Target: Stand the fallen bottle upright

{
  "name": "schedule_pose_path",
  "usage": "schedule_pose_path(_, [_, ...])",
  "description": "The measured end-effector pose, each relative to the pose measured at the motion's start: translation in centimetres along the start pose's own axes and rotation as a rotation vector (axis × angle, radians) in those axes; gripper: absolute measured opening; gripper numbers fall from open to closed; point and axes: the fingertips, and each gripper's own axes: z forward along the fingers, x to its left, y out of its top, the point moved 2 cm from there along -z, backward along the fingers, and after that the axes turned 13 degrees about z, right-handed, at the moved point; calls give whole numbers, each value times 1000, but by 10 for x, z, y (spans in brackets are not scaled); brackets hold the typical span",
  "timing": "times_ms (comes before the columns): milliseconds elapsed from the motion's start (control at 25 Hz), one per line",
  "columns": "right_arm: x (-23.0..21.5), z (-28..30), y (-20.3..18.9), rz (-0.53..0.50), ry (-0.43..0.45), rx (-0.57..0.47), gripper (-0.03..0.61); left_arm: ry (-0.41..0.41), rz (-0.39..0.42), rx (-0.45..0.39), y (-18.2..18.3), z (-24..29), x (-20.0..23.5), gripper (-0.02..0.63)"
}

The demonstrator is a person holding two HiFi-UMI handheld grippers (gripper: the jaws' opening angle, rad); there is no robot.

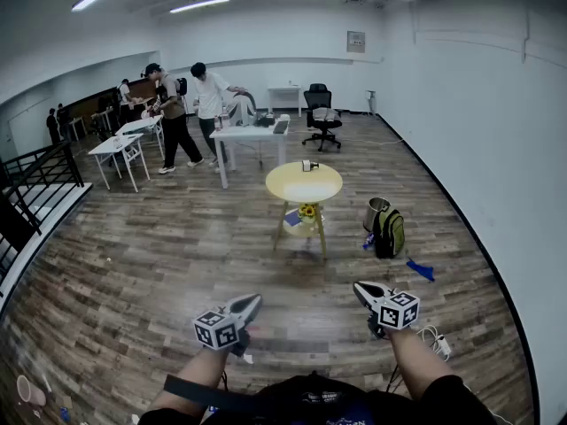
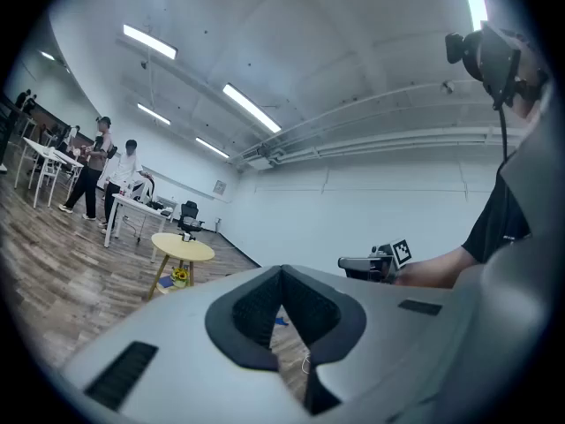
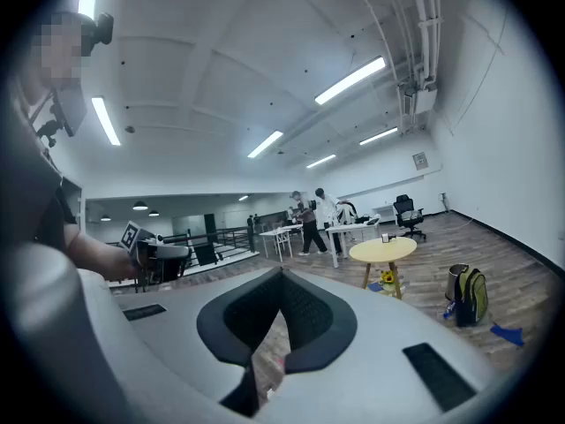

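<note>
Two grippers are held low over the wood floor (image 1: 177,246), well short of the task's thing. The left gripper (image 1: 257,297) has its jaws closed together with nothing between them; in its own view the dark pads meet at the tip and only floor shows through the gap beneath. The right gripper (image 1: 358,285) is likewise closed and empty, its pads touching at the tip. Both point roughly level toward the middle of the room.

The bottle (image 1: 308,165) sits on top of a round yellow table (image 1: 288,186), near the far edge of the top, well apart from both grippers. In the head view it reads as a small pale body with a darker part, wider than it is tall, which fits a bottle lying on its side. It is too small to make out a label, a cap or which way the neck points. Nothing else is on the tabletop.

Under the top, a lower shelf carries yellow flowers (image 1: 306,211). Just to the right of the table a green and black backpack (image 1: 390,234) leans beside a metal bin (image 1: 376,211). Farther back, two people (image 1: 190,113) stand by a white table (image 1: 252,134), and an office chair (image 1: 321,113) stands near the back wall.
</note>
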Motion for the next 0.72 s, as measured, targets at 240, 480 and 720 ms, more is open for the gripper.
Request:
schedule_pose_path(240, [-3,-4,4,-5,1,-1,12,-11,3,-6,5,5,-5,9])
schedule_pose_path(480, [-3,-7,1,23,-4,-18,14,-19,3,-5,1,3,-9,9])
schedule_pose_path(720, [-3,-9,-4,23,-9,-15,14,-23,1,-1,-3,3,-13,9])
